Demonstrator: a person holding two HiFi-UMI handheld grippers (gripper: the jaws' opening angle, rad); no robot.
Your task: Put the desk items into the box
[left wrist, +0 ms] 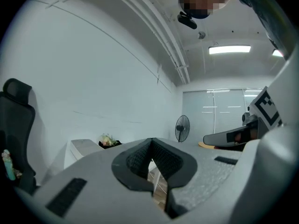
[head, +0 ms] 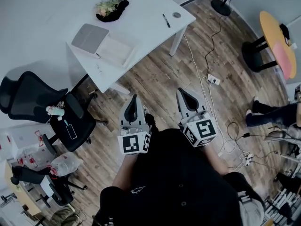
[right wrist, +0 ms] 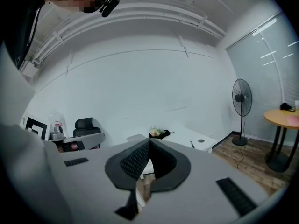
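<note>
Left claw point(head: 133, 102): held low and near, over the wooden floor point(head: 164, 74), well apart from the bench point(head: 141, 13). In the left gripper view the jaws of the left claw point(left wrist: 152, 161) stand together at the tips, with nothing between them.

Right claw point(head: 187, 98): just beside the left one, at the same near position. In the right gripper view the right claw point(right wrist: 149, 149) is likewise pressed together and empty.

Bench, white, far left of the scene. Items on it, all untouched:
- flat grey box point(head: 89, 37) at the near left corner; closed or lid-like, contents not visible.
- white shallow piece point(head: 115, 51) touching the grey box on its right; possibly an open tray or the box's other half, too pale to tell, and nothing can be made out inside it.
- dark holder point(head: 113, 8) at the far edge, with pale flowers in it.
- pen point(head: 166, 20) towards the right end, lying loose.
- small round disc point(head: 176, 15) just beside the pen.

Black office chair point(head: 70, 121), left of the claws, carries a few small things on its seat.
</note>
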